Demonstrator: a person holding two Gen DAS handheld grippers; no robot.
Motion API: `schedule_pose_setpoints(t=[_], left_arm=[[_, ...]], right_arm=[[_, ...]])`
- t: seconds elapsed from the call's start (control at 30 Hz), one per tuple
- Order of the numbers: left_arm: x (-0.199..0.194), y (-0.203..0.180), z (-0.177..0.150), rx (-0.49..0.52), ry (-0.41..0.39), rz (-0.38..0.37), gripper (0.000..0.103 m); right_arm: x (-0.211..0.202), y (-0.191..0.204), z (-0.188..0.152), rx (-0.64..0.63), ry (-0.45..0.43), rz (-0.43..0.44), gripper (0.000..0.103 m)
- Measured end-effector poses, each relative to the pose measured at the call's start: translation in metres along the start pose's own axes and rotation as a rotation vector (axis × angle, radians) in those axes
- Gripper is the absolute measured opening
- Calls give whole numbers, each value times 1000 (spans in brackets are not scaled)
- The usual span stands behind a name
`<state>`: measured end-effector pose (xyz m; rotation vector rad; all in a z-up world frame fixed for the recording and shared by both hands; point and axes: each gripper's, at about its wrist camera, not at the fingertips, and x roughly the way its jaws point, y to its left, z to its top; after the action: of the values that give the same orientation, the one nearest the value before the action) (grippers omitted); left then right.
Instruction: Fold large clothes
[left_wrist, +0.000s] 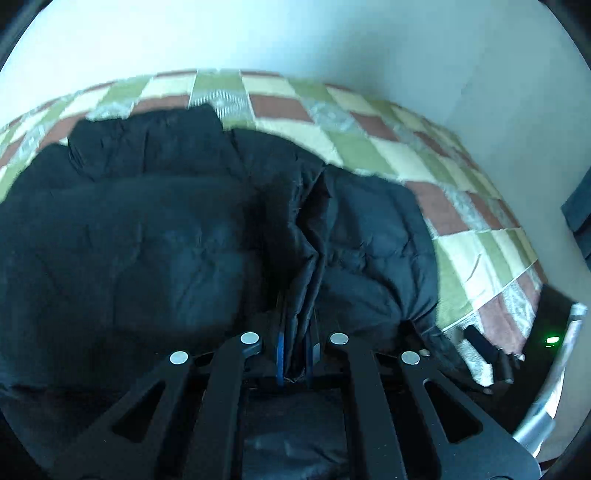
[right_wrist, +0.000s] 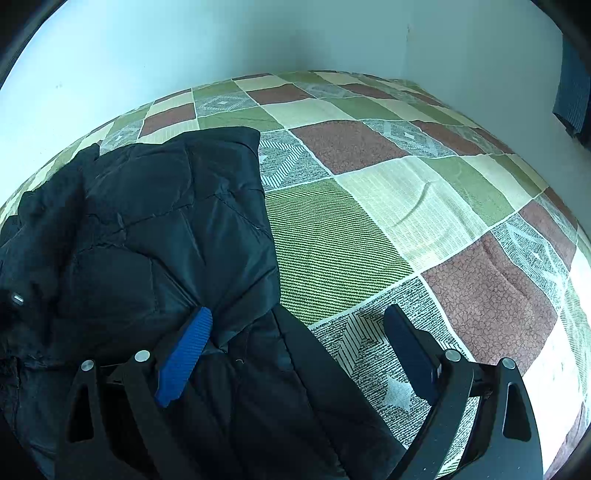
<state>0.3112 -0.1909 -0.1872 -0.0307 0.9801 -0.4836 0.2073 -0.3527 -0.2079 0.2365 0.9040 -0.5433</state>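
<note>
A black puffy jacket (left_wrist: 147, 229) lies spread on a patchwork bedspread (left_wrist: 354, 147). My left gripper (left_wrist: 295, 350) is shut on a fold of the jacket's fabric, which stands up pinched between its blue pads. In the right wrist view the jacket (right_wrist: 147, 229) covers the left half, its edge running down the middle. My right gripper (right_wrist: 295, 332) is open. Its blue left finger (right_wrist: 184, 354) rests on the jacket, and its right finger (right_wrist: 410, 350) is over the bedspread (right_wrist: 406, 206). Jacket fabric lies between the fingers.
The bed stands in a corner of pale walls (right_wrist: 221, 37). A dark strip (right_wrist: 572, 92) hangs at the right wall. In the left wrist view a device with a green light (left_wrist: 552, 339) and a metal bar (left_wrist: 546, 406) sit at the bed's right edge.
</note>
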Motion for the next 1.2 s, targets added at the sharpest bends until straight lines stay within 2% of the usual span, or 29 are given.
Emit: schedule_pose_setpoints(t=[0.07,0.1,0.13,0.2,0.23,0.33,0.4,0.47,0.53,0.57,0.63,0.7,0.73,0.8,0.9,1.07,1.2], left_arm=[[3,-3,-2,22,1,12,9],[0,-3,-3,28,-5,18,16],[-7,-5,-4,33,-9,7,32],[-22,-5,-5,33,-24,-20,49],[-33,-4,-6,36,-40,-19,53],[-74,10,-12,62,-106,4,55],[-100,35,-16,53,-143,70,55],[-118,69,-19,32,-162,154,55],[-129,111,-21,13,-165,287,53],[-132,126,-22,3,-164,330,52],[-138,166,-22,-51,-153,406,45],[-138,189,-20,-85,-148,436,43],[-136,202,-19,-100,-146,463,42],[-134,216,-20,-113,-133,481,41],[-124,234,-23,-129,-105,502,41],[-98,252,-33,-146,-39,511,41],[-81,255,-37,-122,-19,522,40]], right_arm=[[0,-1,0,-1,0,-1,92],[0,0,0,-1,-1,-1,92],[0,-1,0,0,-2,0,92],[0,-1,0,2,-3,1,92],[-1,-1,0,3,-4,2,92],[-3,-2,-1,8,-7,6,92],[-5,-2,0,11,-9,11,92],[-11,-2,4,6,-12,21,92],[-34,4,10,-23,-62,28,89],[-48,10,12,-42,-96,31,85],[-71,30,17,-90,-134,62,63],[-80,56,21,-143,-123,123,49],[-79,69,22,-161,-106,155,48],[-73,94,21,-202,-73,206,42],[-58,121,12,-259,-39,205,41],[-22,133,3,-278,41,174,41],[-12,135,1,-284,58,168,41]])
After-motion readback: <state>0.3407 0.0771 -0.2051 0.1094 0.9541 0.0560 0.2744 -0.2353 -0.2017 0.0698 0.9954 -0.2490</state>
